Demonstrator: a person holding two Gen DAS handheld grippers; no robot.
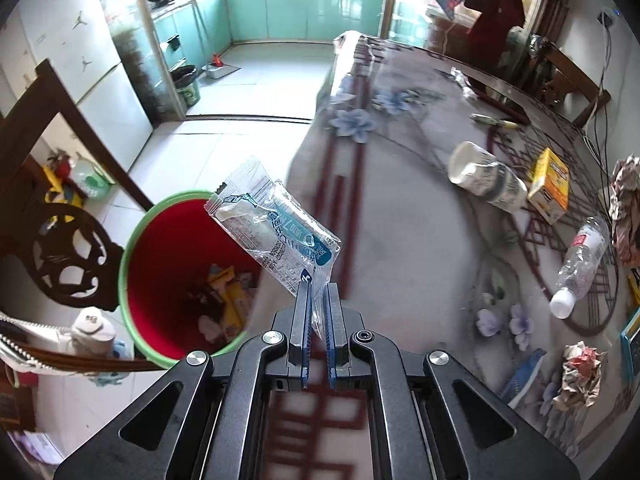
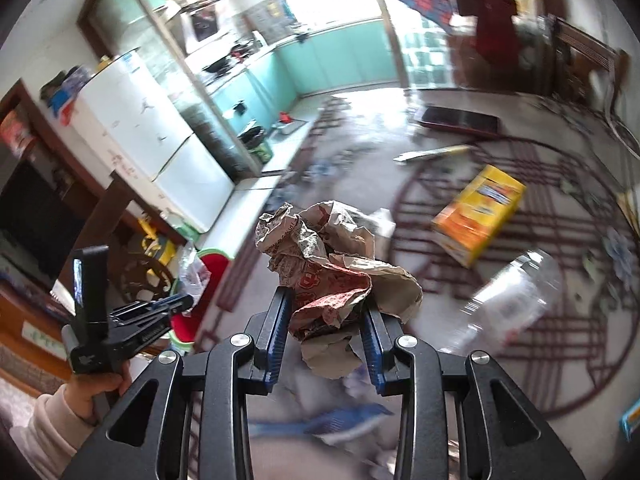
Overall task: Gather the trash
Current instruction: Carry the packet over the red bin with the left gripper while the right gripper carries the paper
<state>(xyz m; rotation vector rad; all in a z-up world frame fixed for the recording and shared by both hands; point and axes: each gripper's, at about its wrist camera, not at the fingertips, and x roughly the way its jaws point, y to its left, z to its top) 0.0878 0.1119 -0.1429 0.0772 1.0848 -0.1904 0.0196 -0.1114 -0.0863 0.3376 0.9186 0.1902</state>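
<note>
The left claw (image 1: 318, 292) pinches, between narrow blue ridged pads, the corner of a clear, crinkled plastic wrapper with teal print (image 1: 276, 224); the wrapper hangs over the rim of a round red bucket with a green lip (image 1: 132, 240), standing on the floor beside the table (image 1: 400, 240); inside the bucket lie yellow scraps, hard to make out. The right claw (image 2: 326, 308) grips a crumpled ball of brown paper with red print (image 2: 332, 264), its pads set fairly wide around the wad, above the table; motion blur smears most of that view. On the patterned, glossy tablecloth, farther off, lie a clear plastic bottle with a white cap (image 1: 578, 264), on its side; a tipped stack of white paper cups (image 1: 486, 178); a yellow cardboard box (image 1: 549, 184), just beside the cups; another crumpled paper wad (image 1: 580, 372) near the right edge, where a further wad is cut off by the frame.
</note>
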